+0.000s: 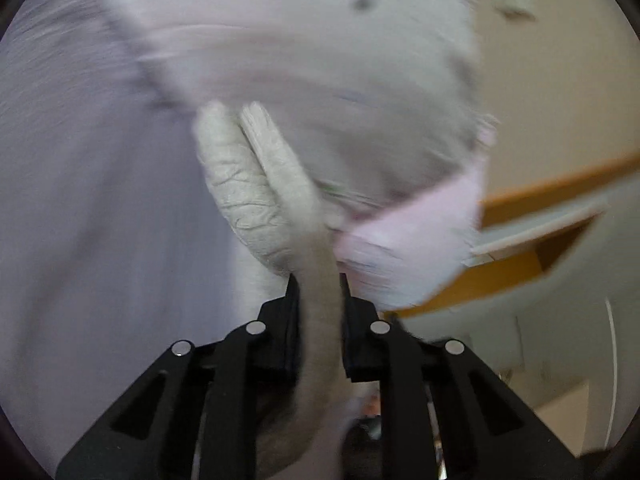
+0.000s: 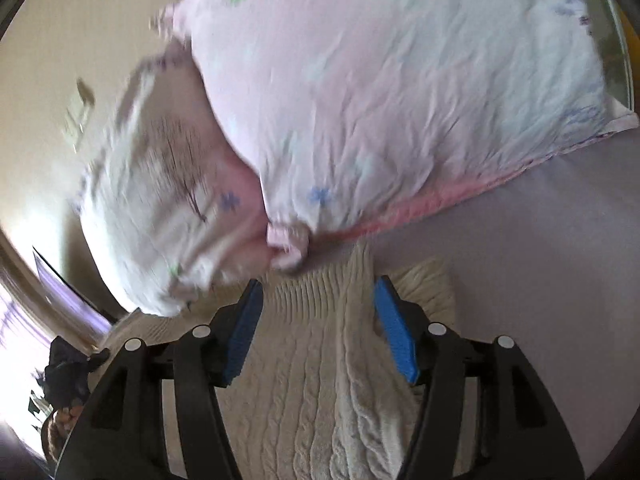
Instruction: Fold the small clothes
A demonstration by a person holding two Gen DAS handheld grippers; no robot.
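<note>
Keep your left gripper (image 1: 318, 280) clenched on the cream knit garment (image 1: 256, 192) while your right gripper (image 2: 318, 300), fingers spread, closes over its knit before lifting.

The left tool (image 1: 318, 280) is seen closed on a strip of cream knit (image 1: 256, 192), which runs up from between the black fingers (image 1: 290, 320) and is doubled into two ribbed lobes beyond them. A pale pink cloth (image 1: 416, 236), blurred, is spread to the right of the knit and across the far part of the view. A lilac sheet (image 1: 80, 180) fills the left. An orange-and-white shelf (image 1: 540, 240) is seen at the right.
</note>
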